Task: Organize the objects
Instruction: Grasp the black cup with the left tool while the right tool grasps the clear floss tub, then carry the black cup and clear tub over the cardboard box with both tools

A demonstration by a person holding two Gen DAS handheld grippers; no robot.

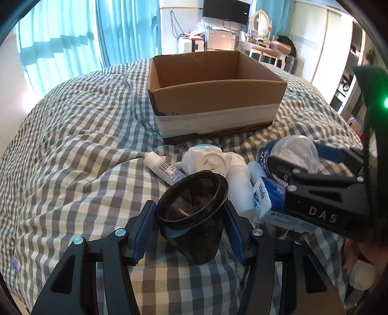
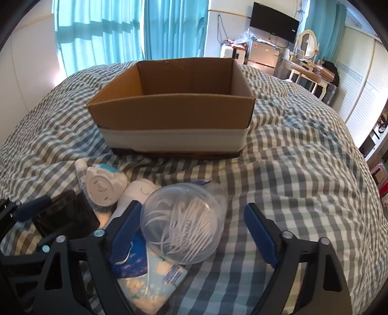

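Observation:
An open cardboard box (image 1: 218, 97) (image 2: 174, 114) stands on the checked bed. In front of it lies a pile: a white tube (image 1: 165, 169), a white round dispenser (image 1: 206, 161) (image 2: 101, 187), a white bottle (image 1: 238, 191), a Vinda tissue pack (image 1: 269, 201) (image 2: 155, 281). My left gripper (image 1: 189, 223) is open around a black cup (image 1: 194, 215) (image 2: 65, 215) lying tilted. My right gripper (image 2: 194, 230) (image 1: 312, 179) is open around a clear cotton swab jar (image 2: 181, 223) (image 1: 293, 150); its left pad touches the jar and the right pad stands apart.
The checked blue, grey and white duvet (image 2: 303, 169) covers the whole bed. Teal curtains (image 1: 72, 43) hang behind. A TV (image 2: 274, 21), a small fridge and a dressing table stand at the far wall.

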